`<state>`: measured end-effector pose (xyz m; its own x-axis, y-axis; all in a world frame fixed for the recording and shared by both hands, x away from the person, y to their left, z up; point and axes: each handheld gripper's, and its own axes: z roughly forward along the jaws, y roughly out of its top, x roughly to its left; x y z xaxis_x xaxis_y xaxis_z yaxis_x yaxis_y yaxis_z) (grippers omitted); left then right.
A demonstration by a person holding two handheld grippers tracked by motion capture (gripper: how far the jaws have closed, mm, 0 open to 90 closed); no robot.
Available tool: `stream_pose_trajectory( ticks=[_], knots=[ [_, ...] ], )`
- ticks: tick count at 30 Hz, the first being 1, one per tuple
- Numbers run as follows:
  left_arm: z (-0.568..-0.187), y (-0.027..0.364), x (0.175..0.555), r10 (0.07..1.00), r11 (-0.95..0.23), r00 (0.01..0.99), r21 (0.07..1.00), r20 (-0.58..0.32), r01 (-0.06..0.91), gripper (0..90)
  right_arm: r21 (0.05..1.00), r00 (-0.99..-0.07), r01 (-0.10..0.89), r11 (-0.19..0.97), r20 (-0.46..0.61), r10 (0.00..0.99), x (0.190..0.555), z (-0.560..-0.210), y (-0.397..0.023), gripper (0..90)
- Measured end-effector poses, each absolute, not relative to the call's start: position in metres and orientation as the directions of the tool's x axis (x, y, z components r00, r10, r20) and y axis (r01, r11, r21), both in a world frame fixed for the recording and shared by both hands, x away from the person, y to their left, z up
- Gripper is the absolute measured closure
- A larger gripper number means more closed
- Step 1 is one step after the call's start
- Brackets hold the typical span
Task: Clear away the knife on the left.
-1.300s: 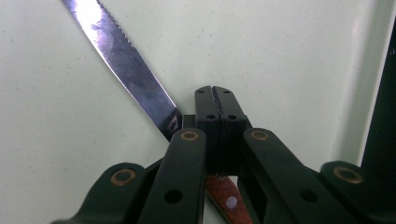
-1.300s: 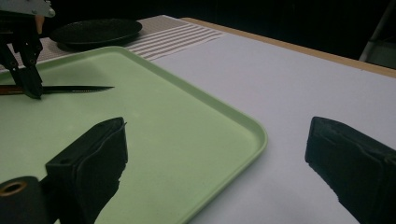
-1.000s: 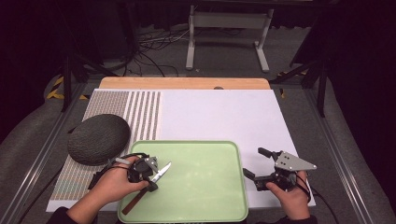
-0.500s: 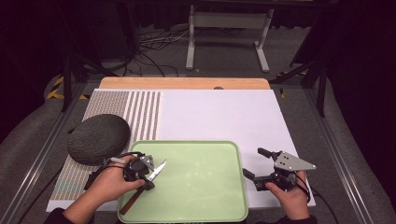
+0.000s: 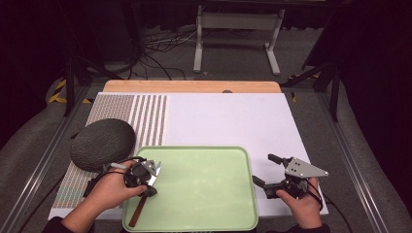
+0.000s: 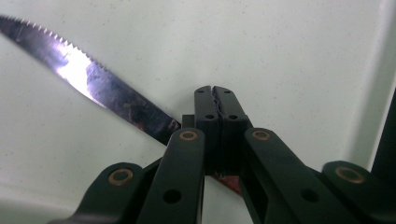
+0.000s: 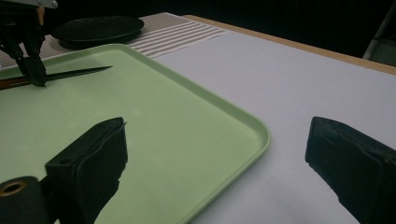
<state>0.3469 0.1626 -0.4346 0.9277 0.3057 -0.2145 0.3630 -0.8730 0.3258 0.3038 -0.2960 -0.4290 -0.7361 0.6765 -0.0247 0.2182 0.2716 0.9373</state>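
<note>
From above, my left gripper (image 5: 145,175) holds a knife (image 5: 144,201) over the left edge of the green tray (image 5: 204,194) on the counter (image 5: 228,116). In the left gripper view, my jaws are closed on the knife (image 6: 93,88). In the right gripper view, my right gripper (image 7: 219,163) has its jaws wide apart, holding nothing, at the tray (image 7: 187,121) corner.

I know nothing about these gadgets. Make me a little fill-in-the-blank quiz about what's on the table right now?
1. The left hand-held gripper is clamped on a serrated ____.
2. The knife lies on a tray coloured ____.
3. The right hand-held gripper has its jaws ____.
4. The dark round plate sits to the ____ of the tray.

Missing words: knife; green; open; left
</note>
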Motion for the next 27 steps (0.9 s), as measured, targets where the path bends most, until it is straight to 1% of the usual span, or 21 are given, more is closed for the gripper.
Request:
stream_pose_trajectory(
  ticks=[9,18,27],
  knots=[
    [-0.4345,0.1688,0.3462,0.313,-0.871,0.926,0.324,-0.212,0.369,88.9,0.935,-0.738,0.22,0.277,-0.026,0.674,0.304,-0.4294,-0.2951,6.6],
    [-0.4341,0.1695,0.3415,0.29,-0.882,0.934,0.321,-0.208,0.345,88.3,0.935,-0.741,0.223,0.278,-0.023,0.671,0.3043,-0.4301,-0.294,6.6],
    [-0.4337,0.1725,0.3377,0.291,-0.89,0.934,0.3,-0.208,0.344,88.6,0.934,-0.742,0.224,0.278,-0.021,0.67,0.3044,-0.4303,-0.2938,6.5]
  ],
)
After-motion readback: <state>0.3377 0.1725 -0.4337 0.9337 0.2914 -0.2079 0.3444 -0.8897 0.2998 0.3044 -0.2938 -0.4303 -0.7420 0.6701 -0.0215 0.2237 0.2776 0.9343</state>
